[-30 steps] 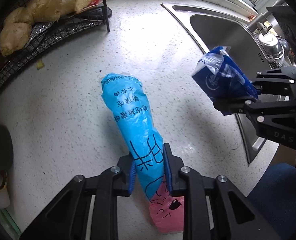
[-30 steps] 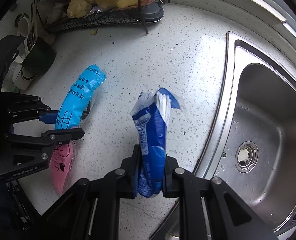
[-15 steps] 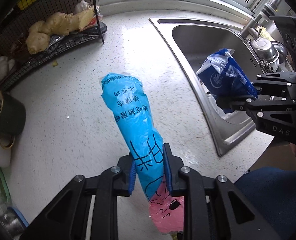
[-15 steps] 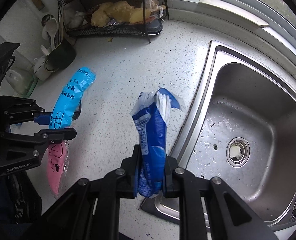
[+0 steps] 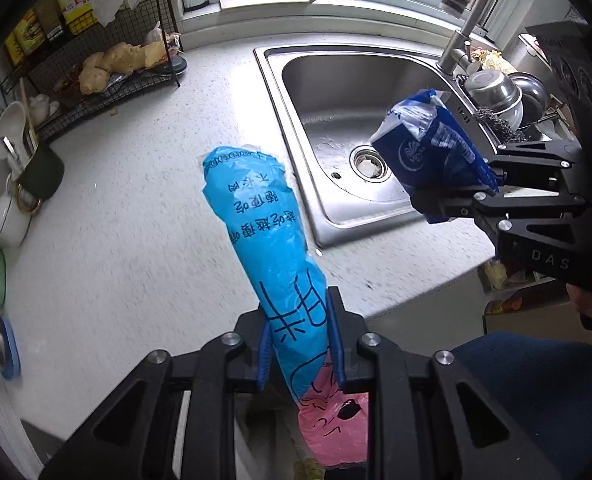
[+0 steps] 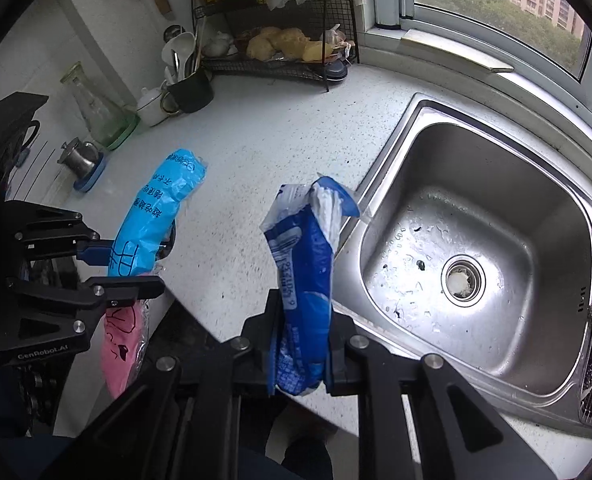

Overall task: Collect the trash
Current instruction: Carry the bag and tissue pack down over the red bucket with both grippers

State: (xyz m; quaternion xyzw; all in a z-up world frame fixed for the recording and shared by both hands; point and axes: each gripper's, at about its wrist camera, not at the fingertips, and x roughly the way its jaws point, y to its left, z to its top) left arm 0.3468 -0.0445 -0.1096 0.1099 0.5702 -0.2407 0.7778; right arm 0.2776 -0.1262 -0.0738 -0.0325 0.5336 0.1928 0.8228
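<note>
My left gripper (image 5: 297, 334) is shut on a light blue and pink plastic wrapper (image 5: 264, 236) and holds it in the air above the white speckled counter (image 5: 128, 216). The wrapper also shows in the right wrist view (image 6: 152, 220), held in the left gripper (image 6: 126, 266). My right gripper (image 6: 301, 340) is shut on a dark blue and white crumpled packet (image 6: 305, 280), lifted near the counter's front edge. That packet shows in the left wrist view (image 5: 431, 156), in front of the sink, held in the right gripper (image 5: 455, 188).
A steel sink (image 6: 471, 248) with a drain lies to the right, with a tap (image 5: 465, 12) and steel bowls (image 5: 499, 92) behind it. A black wire rack (image 6: 280, 44) with ginger stands at the back. A dark mug (image 6: 188, 88), glass flask (image 6: 96, 108) and small pot (image 6: 82, 158) stand left.
Both grippers have risen and pulled back from the counter with their wrappers still held; the sink, window and rack now show far more widely.
</note>
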